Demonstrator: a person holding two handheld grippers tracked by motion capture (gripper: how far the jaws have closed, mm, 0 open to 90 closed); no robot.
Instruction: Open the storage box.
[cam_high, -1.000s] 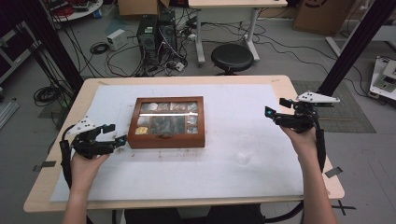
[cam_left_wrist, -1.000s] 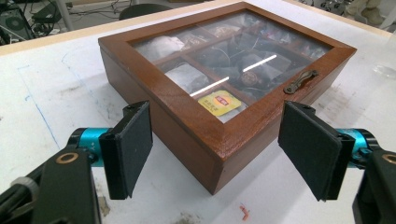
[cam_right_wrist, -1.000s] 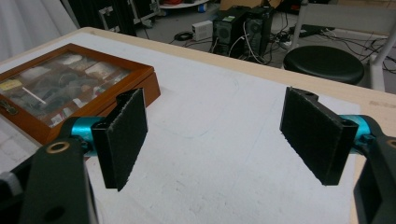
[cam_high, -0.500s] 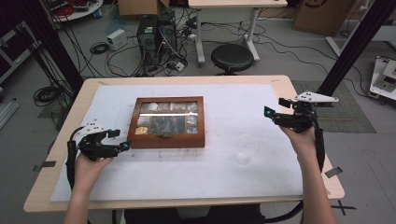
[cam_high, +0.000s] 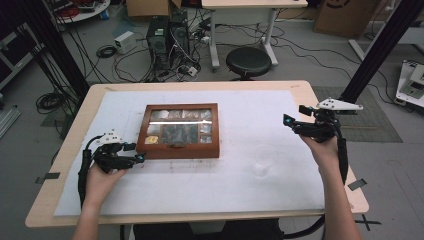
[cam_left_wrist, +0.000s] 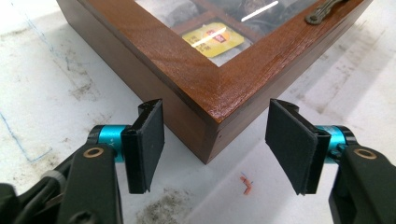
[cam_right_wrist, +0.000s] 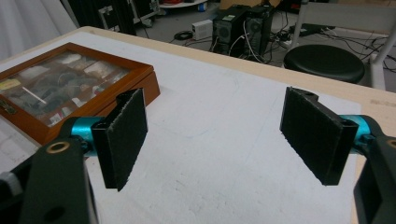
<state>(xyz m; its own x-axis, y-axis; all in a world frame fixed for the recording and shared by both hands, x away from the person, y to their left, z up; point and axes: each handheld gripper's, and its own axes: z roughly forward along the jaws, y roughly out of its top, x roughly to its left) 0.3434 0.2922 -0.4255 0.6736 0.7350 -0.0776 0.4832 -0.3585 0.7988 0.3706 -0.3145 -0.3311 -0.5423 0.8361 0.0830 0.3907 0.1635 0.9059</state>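
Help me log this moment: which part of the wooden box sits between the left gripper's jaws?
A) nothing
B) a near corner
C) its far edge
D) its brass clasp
B: in the left gripper view the wooden box points a corner between the left gripper, pads clear of it.

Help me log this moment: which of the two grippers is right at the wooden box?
The left gripper, aimed at the wooden box's near corner; the right gripper is off to the side.

Both black tongs — left tongs (cam_high: 131, 156), right tongs (cam_high: 295, 119) — carry flat square pads (cam_left_wrist: 152, 142) on turquoise collars with brass-ringed screws, black cables trailing; forearms bare — no sleeves.
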